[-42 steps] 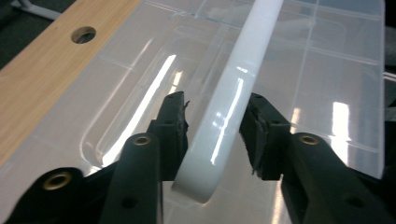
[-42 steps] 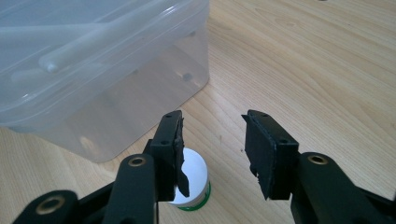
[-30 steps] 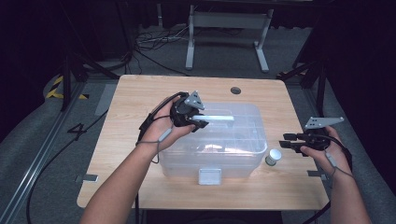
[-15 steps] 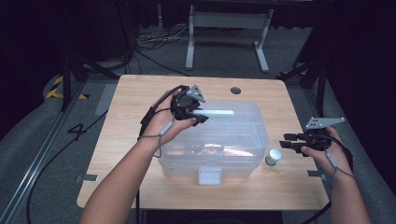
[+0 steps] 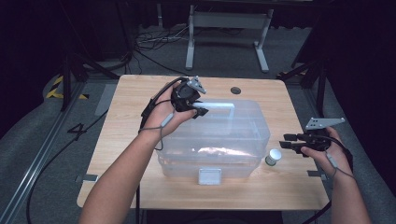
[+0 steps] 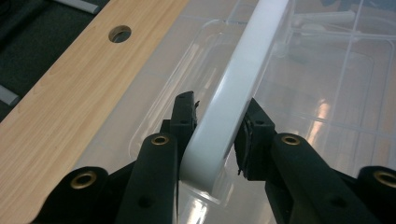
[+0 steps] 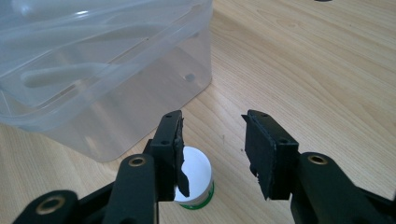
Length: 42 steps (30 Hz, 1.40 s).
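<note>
Left gripper (image 6: 215, 135): jaws clamped on white lid handle (image 6: 243, 79) of clear box (image 5: 243, 135). Right gripper (image 7: 212, 140): jaws wide, seemingly over small jar (image 7: 195, 179).

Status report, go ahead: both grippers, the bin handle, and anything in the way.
Left gripper shut on white handle of clear storage bin. Right gripper open, empty, beside small white-capped jar. Nothing blocking the lid.

Clear glossy plastic storage box (image 5: 233, 140) with smooth white plastic handle (image 6: 243, 88). Pale matt wood-grain worktop (image 5: 135, 98). Small jar (image 5: 272, 157) with smooth white plastic lid. Matt black plastic jaws with worn, rough-edged pads and brass-coloured metal rivets.
</note>
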### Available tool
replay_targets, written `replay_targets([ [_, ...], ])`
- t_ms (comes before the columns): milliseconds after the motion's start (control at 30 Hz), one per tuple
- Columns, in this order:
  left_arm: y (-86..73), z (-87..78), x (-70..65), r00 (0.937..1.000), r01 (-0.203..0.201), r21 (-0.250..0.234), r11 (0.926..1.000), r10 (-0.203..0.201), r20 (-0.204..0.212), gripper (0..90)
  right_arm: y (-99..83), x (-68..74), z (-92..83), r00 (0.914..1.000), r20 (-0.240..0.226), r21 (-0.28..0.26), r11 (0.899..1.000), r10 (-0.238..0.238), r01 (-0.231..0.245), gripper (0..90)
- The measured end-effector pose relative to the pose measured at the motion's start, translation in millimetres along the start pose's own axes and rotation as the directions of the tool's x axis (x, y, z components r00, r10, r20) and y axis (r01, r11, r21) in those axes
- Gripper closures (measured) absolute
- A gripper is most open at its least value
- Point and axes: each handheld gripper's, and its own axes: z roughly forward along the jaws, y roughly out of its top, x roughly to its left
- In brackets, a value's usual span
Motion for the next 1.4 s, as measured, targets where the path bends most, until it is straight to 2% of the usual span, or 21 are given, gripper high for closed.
replay_targets([
  [267, 7.7, -0.3, 10.3, 0.9998, 0.019, 0.011, 0.9998, -0.019, 0.004, 71.7, 0.2, 0.3, -3.2, 0.9998, 0.017, -0.021, 1.000, -0.008, 0.008, 61.3],
  [400, 13.0, -0.3, 14.3, 0.9999, 0.014, 0.026, 0.9996, -0.014, -0.005, 71.4, 1.2, 1.6, -7.6, 0.9993, 0.031, -0.053, 0.998, -0.022, 0.023, 70.0],
  [467, 14.8, -0.5, 16.1, 0.9998, 0.018, 0.036, 0.9992, -0.018, -0.003, 71.3, 1.9, 2.4, -11.0, 0.9983, 0.046, -0.068, 0.997, -0.036, 0.039, 79.0],
  [567, 16.2, -0.3, 18.6, 0.9997, 0.025, 0.039, 0.9989, -0.025, 0.001, 71.2, 2.4, 4.0, -14.6, 0.9982, 0.030, -0.092, 0.994, -0.052, 0.055, 89.9],
  [700, 17.3, -0.1, 20.0, 0.9997, 0.025, 0.042, 0.9988, -0.025, 0.004, 71.1, 3.4, 8.2, -14.5, 0.9966, -0.033, -0.112, 0.991, -0.076, 0.072, 90.0],
  [833, 17.7, -0.2, 20.5, 0.9996, 0.027, 0.045, 0.9986, -0.027, 0.007, 71.1, 7.0, 16.1, -11.6, 0.9850, -0.136, -0.154, 0.984, -0.107, 0.086, 90.0],
  [900, 17.9, -0.1, 20.7, 0.9996, 0.028, 0.046, 0.9985, -0.028, 0.009, 71.1, 9.0, 20.0, -10.5, 0.9790, -0.162, -0.163, 0.982, -0.123, 0.097, 90.0],
  [1067, 18.3, -0.1, 20.3, 0.9984, 0.054, 0.042, 0.9977, -0.055, 0.017, 70.2, 13.9, 32.1, -5.5, 0.9551, -0.249, -0.180, 0.977, -0.161, 0.117, 90.0],
  [1267, 19.0, -0.4, 20.5, 0.9982, 0.057, 0.049, 0.9972, -0.058, 0.019, 70.0, 18.9, 43.2, 1.5, 0.9396, -0.284, -0.187, 0.972, -0.191, 0.141, 90.0],
  [1400, 19.4, -0.4, 20.3, 0.9980, 0.059, 0.052, 0.9969, -0.060, 0.021, 70.0, 21.7, 49.2, 4.6, 0.9331, -0.299, -0.189, 0.971, -0.200, 0.147, 90.0],
])
